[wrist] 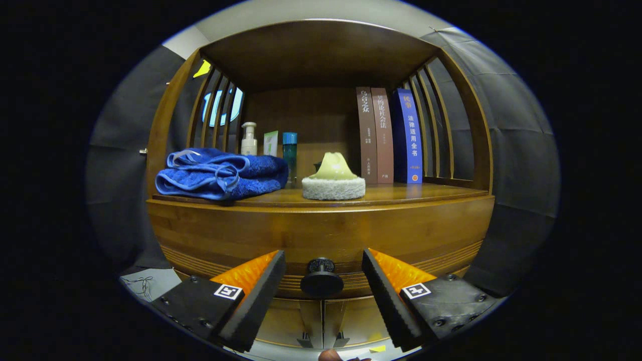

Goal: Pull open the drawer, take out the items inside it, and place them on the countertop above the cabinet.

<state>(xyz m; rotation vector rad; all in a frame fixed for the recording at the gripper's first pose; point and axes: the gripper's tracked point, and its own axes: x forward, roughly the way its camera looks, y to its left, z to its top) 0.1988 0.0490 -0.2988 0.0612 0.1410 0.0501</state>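
A wooden cabinet stands in front of dark cloth walls, and its countertop forms a shelf with slatted sides and a wooden roof above it. On the countertop, at the left, lies a folded blue towel. Behind the towel stand a white pump bottle, a small pale green carton and a teal bottle. Near the middle of the countertop sits a round white scrub pad with a pale yellow-green handle. To the right of it, three books stand upright against the back, two brown and one blue.

Below the countertop is the curved front of the drawer, which is closed. Its dark round knob is exactly between the two fingers of the gripper. The fingers are spread apart, one on each side of the knob, and they do not touch it. The items inside the drawer cannot be seen.
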